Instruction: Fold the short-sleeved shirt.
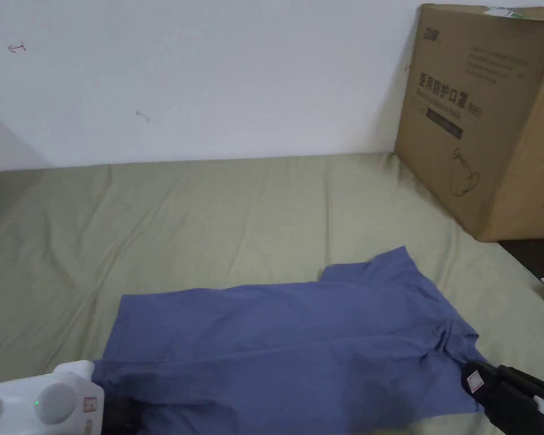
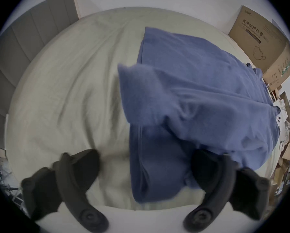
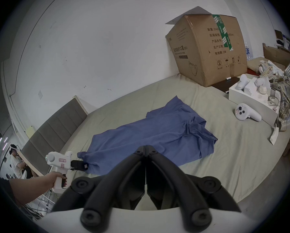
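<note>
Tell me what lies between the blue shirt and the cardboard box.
In the head view, bare green sheet separates the blue shirt from the cardboard box. The right gripper view shows the same bare stretch.

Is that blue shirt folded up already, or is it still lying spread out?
Partly folded. The blue shirt lies lengthwise on the bed as a long strip, one sleeve sticking out, not yet a compact bundle.
</note>
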### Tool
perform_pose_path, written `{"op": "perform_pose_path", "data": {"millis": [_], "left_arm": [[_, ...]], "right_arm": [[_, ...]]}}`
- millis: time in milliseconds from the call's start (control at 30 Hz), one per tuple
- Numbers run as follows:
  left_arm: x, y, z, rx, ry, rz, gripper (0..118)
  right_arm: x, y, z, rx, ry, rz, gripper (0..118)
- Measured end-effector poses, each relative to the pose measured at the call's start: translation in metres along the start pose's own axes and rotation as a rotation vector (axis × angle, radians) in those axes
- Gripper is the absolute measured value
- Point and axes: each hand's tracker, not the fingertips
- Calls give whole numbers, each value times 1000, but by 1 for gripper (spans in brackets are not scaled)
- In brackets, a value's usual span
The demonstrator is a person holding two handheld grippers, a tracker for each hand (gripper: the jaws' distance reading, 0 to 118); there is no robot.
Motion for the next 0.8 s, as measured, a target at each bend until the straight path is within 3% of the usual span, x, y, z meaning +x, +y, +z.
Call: {"op": "perform_pose_path", "data": {"millis": [67,133,167,200,300,333,367,400,433,467,567,600,633,733,767,800], "left_arm": [[5,-2,17,61,30,-59,78],[7,-6,34,112,9,-108,13],[7,-8,41,117,-3,-114,4],[4,-8,46,117,-117,-69,4],[7,-8,62,104,-126,-54,4],[11,-9,67,109,-125,-62,4],[13,-7,69,104,-131,-82,4],[14,-7,72,104,-131,-92,4],[15,-7,74,106,-128,-95,4],[14,-6,74,107,-128,-97,4],[13,-3,76,103,-131,-92,4],[10,-2,73,99,-132,-88,4],[9,-1,72,94,-133,-84,4],[7,-2,66,77,-130,-78,4],[7,-2,64,68,-127,-78,4],[7,-3,62,58,-126,-76,4]], "right_arm": [[7,2,-2,0,-19,-13,0],[21,9,-4,7,-23,-16,0],[30,15,-10,-7,23,-29,0],[39,24,-22,-55,25,-40,0],[63,47,-55,-135,-59,-35,1],[70,54,-67,-179,-85,-29,12],[78,63,-85,-253,-132,-13,35],[83,68,-102,-332,-184,21,74],[90,70,-113,-357,-231,23,95],[100,71,-126,-421,-267,22,103],[126,70,-162,-555,-356,-34,102],[103,59,-116,-658,-342,-41,102],[128,56,-145,-736,-353,-79,102],[121,49,-121,-772,-321,-168,101],[135,46,-158,-747,-448,-182,100],[122,49,-156,-726,-463,-131,98]]}}
